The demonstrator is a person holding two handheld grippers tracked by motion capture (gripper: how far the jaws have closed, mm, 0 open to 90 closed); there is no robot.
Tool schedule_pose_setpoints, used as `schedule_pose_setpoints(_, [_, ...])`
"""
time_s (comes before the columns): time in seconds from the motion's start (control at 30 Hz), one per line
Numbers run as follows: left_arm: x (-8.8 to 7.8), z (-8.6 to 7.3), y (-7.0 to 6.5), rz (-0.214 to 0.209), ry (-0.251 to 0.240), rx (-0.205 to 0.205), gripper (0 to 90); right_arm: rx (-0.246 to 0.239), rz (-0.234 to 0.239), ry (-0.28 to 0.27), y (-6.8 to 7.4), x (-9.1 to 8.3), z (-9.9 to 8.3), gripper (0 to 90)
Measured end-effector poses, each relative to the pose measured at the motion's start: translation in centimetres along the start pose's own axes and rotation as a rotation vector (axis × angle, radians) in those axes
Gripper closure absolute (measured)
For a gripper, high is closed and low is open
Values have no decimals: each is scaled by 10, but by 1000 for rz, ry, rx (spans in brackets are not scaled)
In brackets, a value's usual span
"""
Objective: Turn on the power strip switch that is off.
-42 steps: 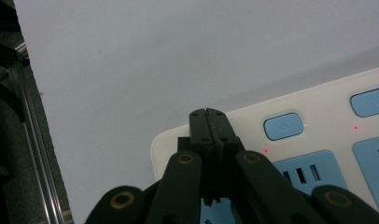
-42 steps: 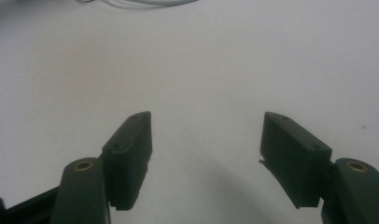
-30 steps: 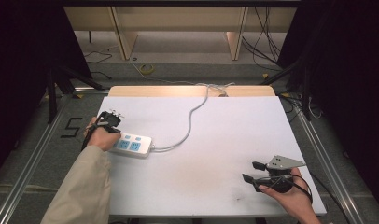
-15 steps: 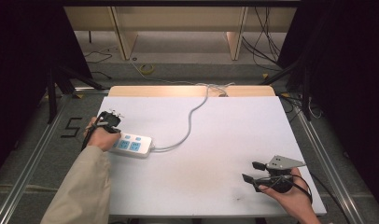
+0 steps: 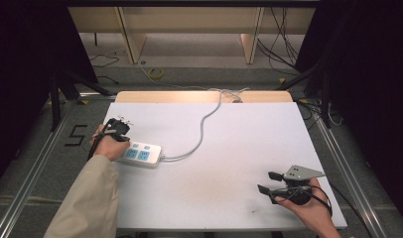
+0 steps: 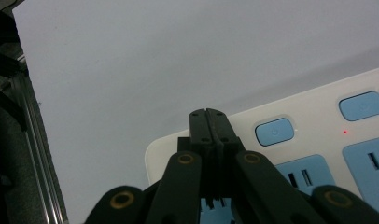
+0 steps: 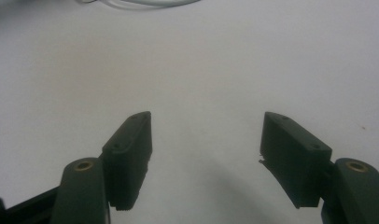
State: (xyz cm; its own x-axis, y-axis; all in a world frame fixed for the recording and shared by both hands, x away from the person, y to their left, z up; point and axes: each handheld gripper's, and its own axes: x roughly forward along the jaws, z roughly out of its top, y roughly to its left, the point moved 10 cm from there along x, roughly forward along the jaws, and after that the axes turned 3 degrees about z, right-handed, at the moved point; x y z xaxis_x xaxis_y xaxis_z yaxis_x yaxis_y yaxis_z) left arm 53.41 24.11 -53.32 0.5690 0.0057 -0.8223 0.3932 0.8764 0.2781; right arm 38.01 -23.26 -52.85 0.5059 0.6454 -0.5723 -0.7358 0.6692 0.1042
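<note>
White surface, power strip at its left edge.
Your left claw [image 6: 210, 122] is closed with nothing in it (tips pressed together), poised over the end of the power strip [image 5: 141, 154], just beside a blue button [image 6: 274, 131]. Your right claw [image 5: 270, 182] rests open near the front right corner, well apart; the strip's cable [image 5: 205, 126] runs to the far edge.

High view overhead, looking forward-down; tongs views close, low — sharing table [image 5: 229, 148] (white).
</note>
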Motion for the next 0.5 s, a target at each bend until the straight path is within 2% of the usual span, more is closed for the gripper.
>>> schedule_pose_setpoints(0.5, [-8, 1, 2, -3, -43, -13, 899, 3, 0, -2, 1, 1, 0, 350])
